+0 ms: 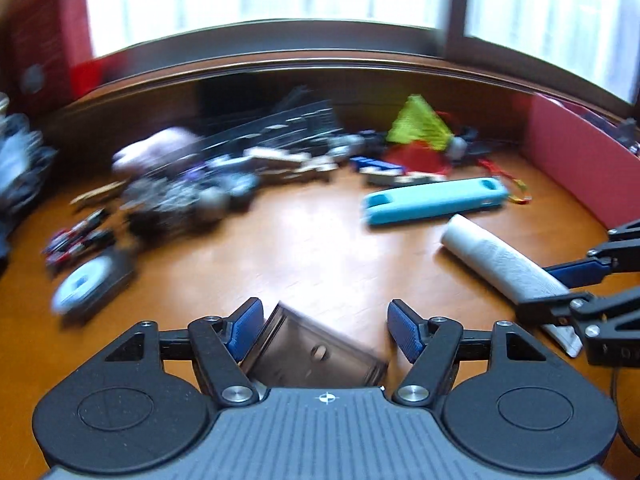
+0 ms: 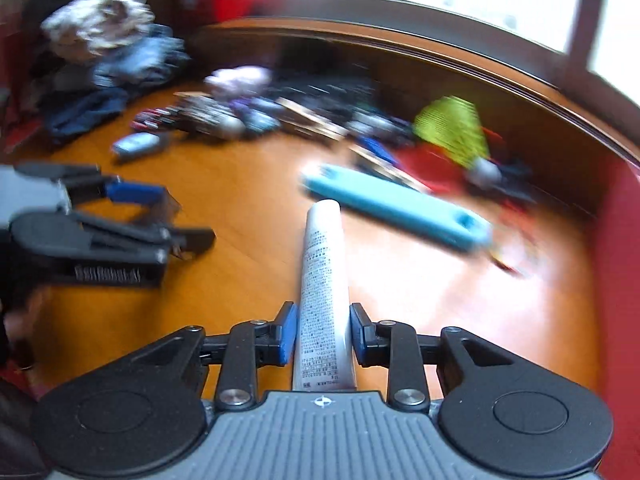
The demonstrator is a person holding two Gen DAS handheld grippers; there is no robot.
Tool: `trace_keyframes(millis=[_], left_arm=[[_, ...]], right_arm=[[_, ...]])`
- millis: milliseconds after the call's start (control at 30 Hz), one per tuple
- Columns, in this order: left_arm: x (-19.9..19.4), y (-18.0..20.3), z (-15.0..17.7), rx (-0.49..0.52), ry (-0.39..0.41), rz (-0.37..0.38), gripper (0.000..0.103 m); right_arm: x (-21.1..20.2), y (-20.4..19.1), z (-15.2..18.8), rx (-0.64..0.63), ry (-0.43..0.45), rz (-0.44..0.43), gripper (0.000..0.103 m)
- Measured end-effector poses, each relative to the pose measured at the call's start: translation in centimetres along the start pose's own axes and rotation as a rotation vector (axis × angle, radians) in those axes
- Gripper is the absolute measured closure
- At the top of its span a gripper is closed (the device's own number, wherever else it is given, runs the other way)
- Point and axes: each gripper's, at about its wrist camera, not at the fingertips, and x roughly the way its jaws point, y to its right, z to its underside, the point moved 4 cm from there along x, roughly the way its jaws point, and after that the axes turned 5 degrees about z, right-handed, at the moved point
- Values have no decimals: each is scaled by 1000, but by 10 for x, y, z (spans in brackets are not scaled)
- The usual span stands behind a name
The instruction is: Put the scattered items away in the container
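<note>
Right gripper (image 2: 323, 336) clenched on a white tube (image 2: 322, 280), printed text on it, cap end pointing forward over the wooden surface (image 2: 240, 200). Left gripper (image 1: 326, 330) released, pads apart, a smoky transparent box (image 1: 316, 352) between them, touching the left pad only. Blue case (image 1: 434, 200) lying flat beyond the tube. Blurred heap of small items (image 1: 224, 172) further back, near the wall. Yellow-green mesh bag (image 1: 420, 124) on the right of the heap.
</note>
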Motion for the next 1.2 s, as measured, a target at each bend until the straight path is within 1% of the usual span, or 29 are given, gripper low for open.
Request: trace_keyframes(millis=[100, 167, 200, 233, 267, 300, 333, 367, 433, 567, 633, 767, 900, 967, 1033, 1067, 1133, 1200], left_arm=[[12, 17, -8, 42, -4, 35, 25], [17, 26, -12, 63, -12, 53, 24], [15, 27, -12, 69, -13, 57, 22], [10, 25, -10, 75, -9, 52, 20], [5, 24, -9, 80, -5, 47, 13], [1, 23, -7, 86, -1, 42, 7], [-5, 20, -5, 96, 2, 37, 5], [-12, 17, -2, 114, 5, 30, 4], [-24, 9, 4, 165, -5, 25, 3], [-38, -3, 19, 303, -60, -2, 4], [-39, -6, 26, 346, -79, -17, 4], [-32, -4, 21, 316, -57, -4, 4], [-11, 4, 9, 254, -18, 11, 3], [2, 4, 0, 187, -4, -1, 3], [11, 3, -7, 121, -10, -8, 4], [13, 4, -8, 106, -15, -10, 4], [11, 4, -7, 114, -18, -7, 4], [3, 3, -2, 162, -24, -8, 4]], right_arm=[[-9, 18, 14, 73, -1, 34, 67], [-12, 25, 19, 107, 4, 38, 63], [-14, 28, 22, 115, 8, 41, 59], [-14, 29, 24, 119, 11, 37, 53], [-14, 29, 25, 122, 13, 33, 48], [-15, 29, 26, 125, 16, 29, 40], [-15, 28, 27, 125, 18, 21, 35], [-14, 27, 27, 122, 19, 15, 33], [-12, 24, 26, 117, 22, 4, 25], [-9, 21, 22, 113, 25, -2, 24], [-8, 22, 21, 113, 30, -9, 24], [-7, 20, 19, 99, 29, -8, 24], [-6, 20, 19, 86, 27, -8, 23], [-5, 20, 20, 86, 27, -1, 21], [-3, 20, 21, 85, 23, 16, 11], [-3, 20, 21, 90, 21, 15, 9], [-2, 21, 23, 92, 22, 19, 7], [-2, 21, 24, 95, 24, 22, 6]])
